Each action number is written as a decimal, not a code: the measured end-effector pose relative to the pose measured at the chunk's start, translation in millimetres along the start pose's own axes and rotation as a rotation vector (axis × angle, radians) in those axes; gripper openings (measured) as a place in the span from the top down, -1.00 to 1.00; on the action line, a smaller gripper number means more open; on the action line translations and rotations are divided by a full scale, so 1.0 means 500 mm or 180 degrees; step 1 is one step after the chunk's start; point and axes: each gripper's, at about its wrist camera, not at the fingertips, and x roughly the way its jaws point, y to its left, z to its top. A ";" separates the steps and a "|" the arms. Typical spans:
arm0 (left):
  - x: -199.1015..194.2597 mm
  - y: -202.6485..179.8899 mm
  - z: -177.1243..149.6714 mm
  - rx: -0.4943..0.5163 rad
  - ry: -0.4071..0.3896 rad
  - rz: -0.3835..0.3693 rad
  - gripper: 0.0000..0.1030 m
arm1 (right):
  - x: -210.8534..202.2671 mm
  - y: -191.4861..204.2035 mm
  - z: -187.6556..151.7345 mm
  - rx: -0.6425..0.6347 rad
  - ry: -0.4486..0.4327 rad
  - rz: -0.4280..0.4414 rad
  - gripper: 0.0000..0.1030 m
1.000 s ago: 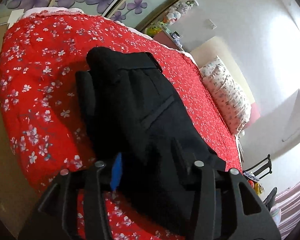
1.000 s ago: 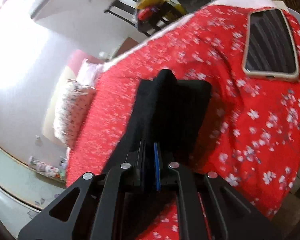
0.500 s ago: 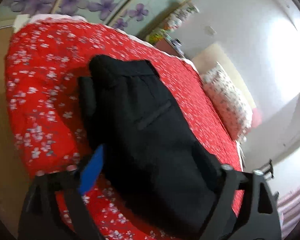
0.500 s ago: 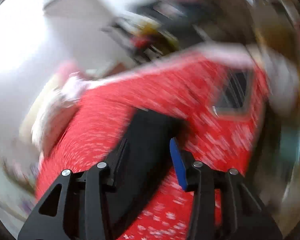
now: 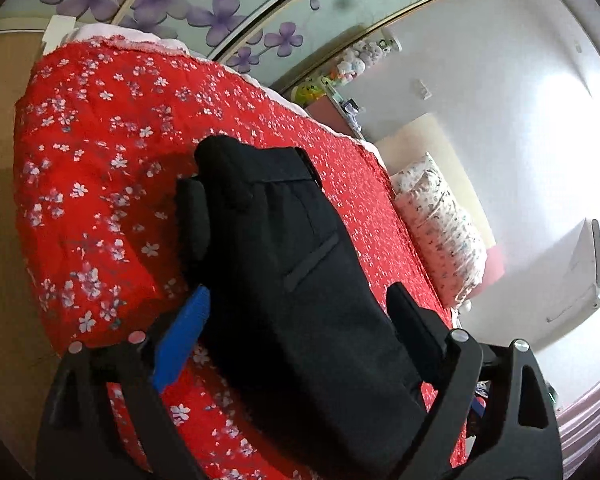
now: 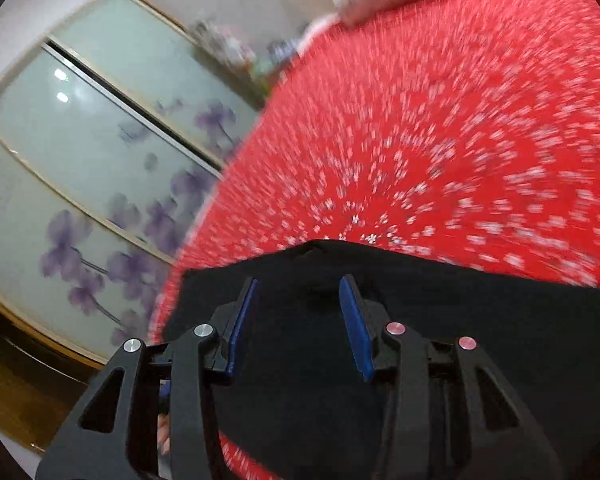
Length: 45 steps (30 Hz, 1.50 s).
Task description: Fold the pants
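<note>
**Folded pants on the bed, both tongs spread**

The black pants (image 5: 284,264) lie folded on the bed (image 5: 100,152), which has a red cover with small white flowers. In the left wrist view they run from the near edge toward the middle of the bed, the waistband at the far end and a slit pocket showing on top. A narrower black fold sticks out along their left side.

The left tongs (image 5: 300,308) are spread wide, one finger on each side of the pants, gripping nothing. Whether the fingers (image 5: 184,332) touch the cloth cannot be told.

The right tongs (image 6: 298,300) are also apart, with a clear gap between the blue pads (image 6: 354,328), and hold nothing. They hang over the pants (image 6: 500,320); the bed (image 6: 440,120) beyond is blurred.

A flowered pillow (image 5: 440,236) lies at the far end of the bed. A wardrobe (image 6: 80,160) with purple flowers on its panels stands beside the bed.
</note>
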 end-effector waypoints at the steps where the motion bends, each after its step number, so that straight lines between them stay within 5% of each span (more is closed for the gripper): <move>1: -0.001 -0.001 0.002 0.0017 -0.0002 -0.0010 -0.74 | 0.028 -0.004 0.014 0.0039 0.0061 -0.0056 0.15; 12: 0.004 -0.002 0.026 0.0175 0.0033 -0.0087 -0.74 | 0.199 0.006 0.023 0.0078 0.0596 -0.0534 0.19; 13: 0.006 0.000 0.027 0.0158 0.0042 -0.0093 -0.74 | 0.205 0.008 0.021 0.0054 0.0619 -0.0510 0.29; 15: 0.007 0.006 0.031 0.0102 0.0041 -0.0110 -0.74 | 0.209 0.025 -0.001 -0.0189 0.0754 -0.0438 0.85; 17: 0.010 0.011 0.031 0.0048 0.0026 -0.0123 -0.74 | 0.203 0.039 -0.012 -0.0427 0.0815 -0.0353 0.93; 21: 0.014 0.016 0.032 -0.0046 0.0029 -0.0133 -0.74 | 0.162 0.028 0.008 -0.0388 0.0321 -0.0468 0.96; 26: -0.002 0.014 0.031 -0.0001 -0.0111 -0.0097 -0.74 | 0.213 0.032 -0.003 -0.0517 0.0190 -0.0989 0.95; 29: -0.006 0.024 0.042 -0.0065 -0.0117 -0.0224 -0.74 | 0.228 0.024 -0.026 -0.0516 0.0257 -0.1046 0.92; 31: -0.002 0.028 0.052 -0.0090 -0.0083 -0.0296 -0.74 | 0.200 0.019 -0.029 -0.0451 0.0214 -0.0977 0.70; 36: 0.017 0.043 0.072 -0.0250 0.0022 -0.0477 -0.69 | 0.074 0.002 -0.042 -0.0252 -0.0194 -0.0902 -0.14; 45: 0.019 0.044 0.070 -0.0286 0.0070 -0.0597 -0.65 | -0.161 -0.098 -0.140 -0.0162 -0.0618 -0.0757 -0.15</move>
